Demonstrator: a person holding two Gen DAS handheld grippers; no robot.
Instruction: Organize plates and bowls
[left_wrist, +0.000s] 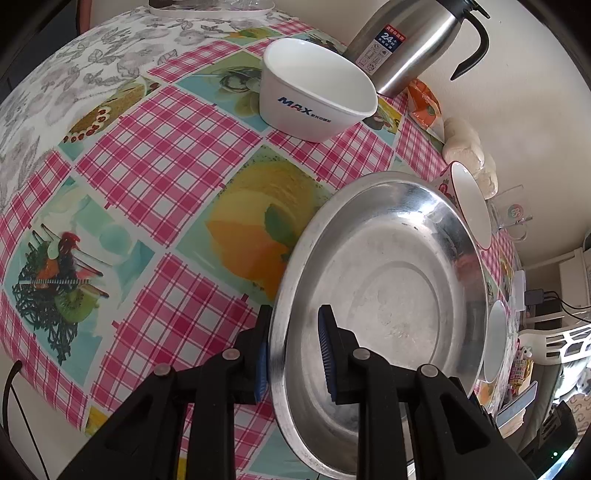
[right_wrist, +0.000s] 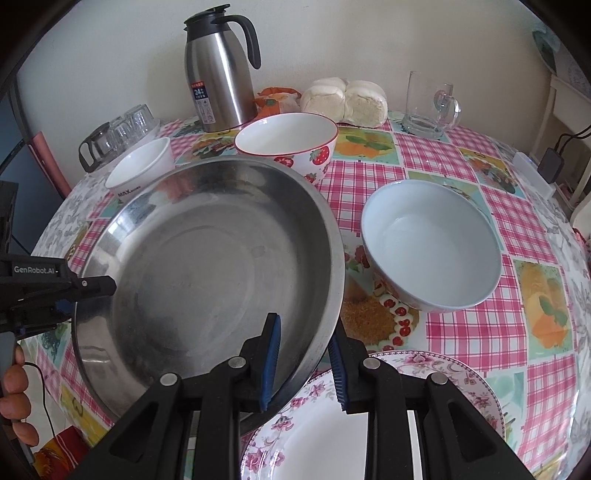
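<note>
Checked oilcloth table | pale wall | both hand-held grippers pinching steel plate rim

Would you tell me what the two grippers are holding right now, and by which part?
Both straddle the rim of the steel basin: left gripper and right gripper on opposite sides. Neither visibly clamps it.

A plain cream wall backs the table; its checked, fruit-print oilcloth lies in soft daylight.
</note>
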